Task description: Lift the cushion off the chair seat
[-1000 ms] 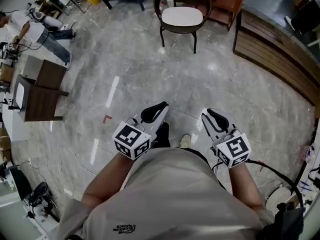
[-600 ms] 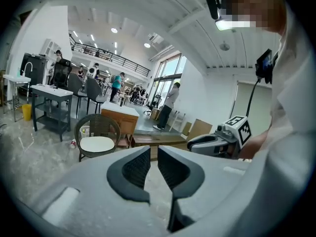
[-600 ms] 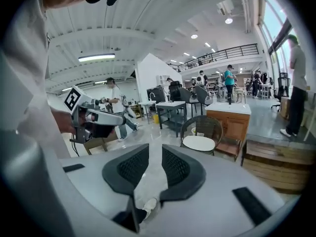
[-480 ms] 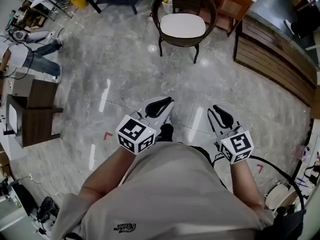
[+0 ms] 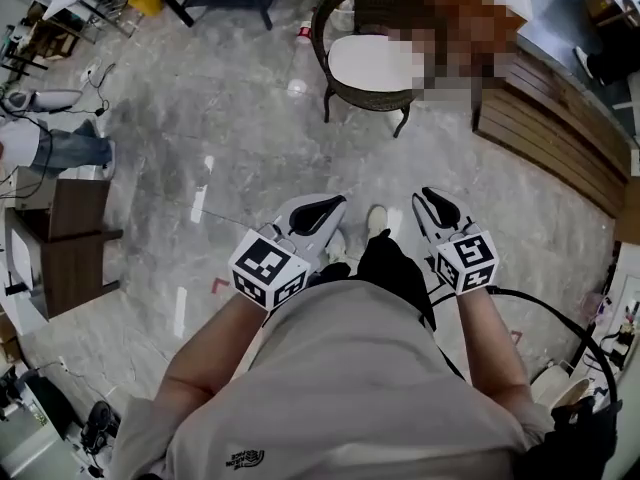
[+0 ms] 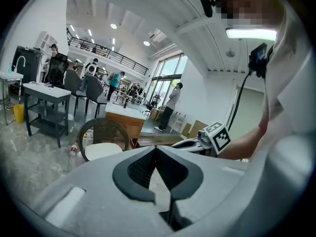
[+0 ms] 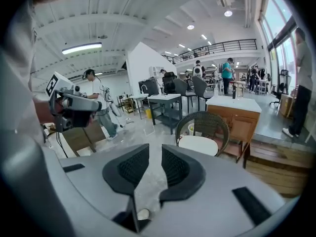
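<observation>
Grips nothing with the left gripper (image 5: 320,211), tips pressed together, nor with the right gripper (image 5: 436,204), jaws a little apart with only floor showing between. Leaves the white round cushion (image 5: 370,63) lying flat on the seat of the dark woven wicker chair (image 5: 350,95), well apart from both across the grey stone floor (image 5: 230,118). Looks like no part done yet: must get close, grab the cushion and lift it off.

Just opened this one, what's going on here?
A person holds a two-jaw gripper in each hand and faces a wicker chair across a stretch of marble floor. A white cushion lies on the seat, untouched. Nothing is grasped yet: the left gripper has its jaws together on nothing, and the right gripper has its jaws apart and empty. Both are held close in front of the body.
</observation>
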The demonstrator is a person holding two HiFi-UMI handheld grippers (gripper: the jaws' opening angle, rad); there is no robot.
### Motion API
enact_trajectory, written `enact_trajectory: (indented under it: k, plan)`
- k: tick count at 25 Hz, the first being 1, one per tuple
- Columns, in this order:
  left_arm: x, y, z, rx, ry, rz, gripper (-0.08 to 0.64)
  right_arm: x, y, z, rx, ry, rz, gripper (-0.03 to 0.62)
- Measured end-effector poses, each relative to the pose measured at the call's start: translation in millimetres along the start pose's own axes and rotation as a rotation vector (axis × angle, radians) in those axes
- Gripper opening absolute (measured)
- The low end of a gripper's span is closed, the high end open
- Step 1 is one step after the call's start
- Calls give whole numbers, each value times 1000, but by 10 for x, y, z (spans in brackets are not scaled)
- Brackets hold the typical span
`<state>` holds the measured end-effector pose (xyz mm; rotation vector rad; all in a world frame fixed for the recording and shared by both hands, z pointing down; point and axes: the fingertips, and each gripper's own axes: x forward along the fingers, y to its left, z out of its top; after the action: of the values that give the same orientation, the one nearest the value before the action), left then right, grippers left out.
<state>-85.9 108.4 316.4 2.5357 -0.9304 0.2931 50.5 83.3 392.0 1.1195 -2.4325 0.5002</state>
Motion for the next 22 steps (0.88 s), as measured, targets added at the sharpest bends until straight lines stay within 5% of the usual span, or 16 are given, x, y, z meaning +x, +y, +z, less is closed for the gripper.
enact_trajectory:
  k: [6,15,22]
  plan:
    - [192,479,71,-8,28,42,7,814,-567,-133,149,43,24,89]
    - [1041,1260,417,-3,124,104,8,2284,-1977,-613,580,124,49,118]
    - [1928,1703,489,-44,188,67,8,3255,-2903,-1030,882,130,-2,129]
